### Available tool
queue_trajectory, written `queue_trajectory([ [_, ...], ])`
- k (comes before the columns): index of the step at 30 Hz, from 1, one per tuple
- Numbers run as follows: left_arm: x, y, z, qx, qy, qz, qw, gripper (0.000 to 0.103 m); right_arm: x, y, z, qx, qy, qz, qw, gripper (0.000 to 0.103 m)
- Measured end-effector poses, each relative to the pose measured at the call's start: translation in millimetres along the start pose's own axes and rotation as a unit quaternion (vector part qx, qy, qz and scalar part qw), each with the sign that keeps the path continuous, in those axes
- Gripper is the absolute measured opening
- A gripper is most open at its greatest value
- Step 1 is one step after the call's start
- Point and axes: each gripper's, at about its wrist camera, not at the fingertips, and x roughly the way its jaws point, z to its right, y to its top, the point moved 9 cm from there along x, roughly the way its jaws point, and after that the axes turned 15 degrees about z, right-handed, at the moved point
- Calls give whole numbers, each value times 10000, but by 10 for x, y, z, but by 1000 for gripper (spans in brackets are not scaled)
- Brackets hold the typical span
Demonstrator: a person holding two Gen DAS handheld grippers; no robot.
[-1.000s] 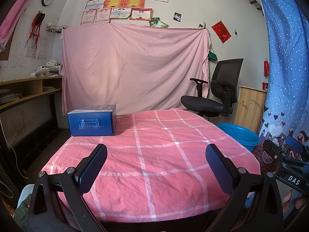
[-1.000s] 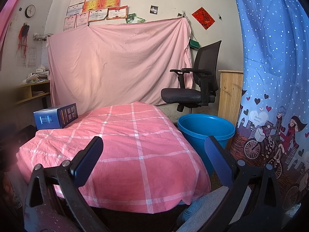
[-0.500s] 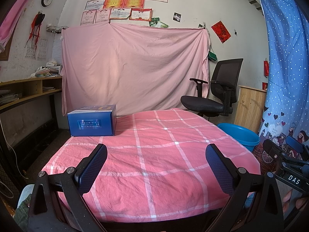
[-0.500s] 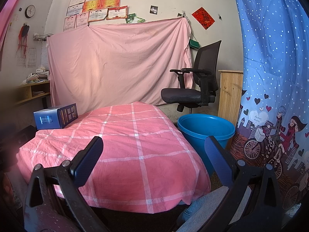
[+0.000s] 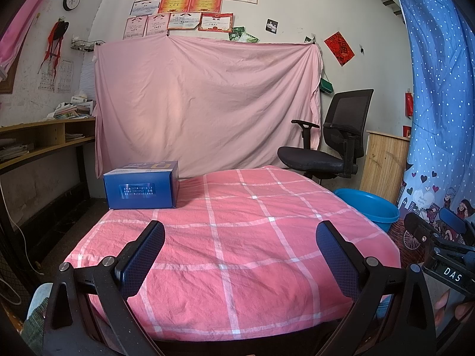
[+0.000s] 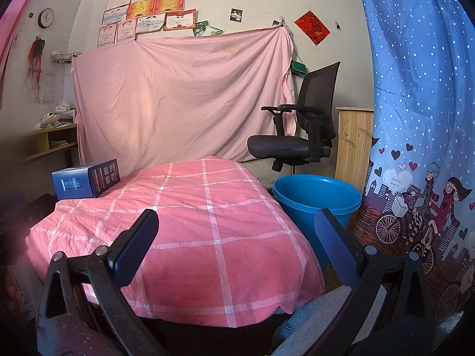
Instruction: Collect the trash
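Observation:
A blue cardboard box (image 5: pixel 142 186) lies at the far left corner of a table covered with a pink checked cloth (image 5: pixel 243 237); it also shows in the right wrist view (image 6: pixel 84 182). A blue plastic tub (image 6: pixel 316 200) stands on the floor right of the table, seen also in the left wrist view (image 5: pixel 368 207). My left gripper (image 5: pixel 240 231) is open and empty above the near edge of the table. My right gripper (image 6: pixel 236 222) is open and empty, near the table's right front corner. The right gripper's body shows at the left view's right edge (image 5: pixel 445 246).
A black office chair (image 6: pixel 299 136) stands behind the tub, next to a wooden cabinet (image 6: pixel 353 142). A pink sheet (image 5: pixel 204 103) hangs on the back wall. A blue curtain (image 6: pixel 421 118) hangs at the right. A wooden shelf desk (image 5: pixel 38 139) runs along the left wall.

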Motion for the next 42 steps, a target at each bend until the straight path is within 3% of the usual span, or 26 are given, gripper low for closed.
queue_trajectory([
  [42, 34, -52, -109, -8, 35, -76, 10000, 100, -5, -20, -24, 28, -3, -7, 10000, 103],
])
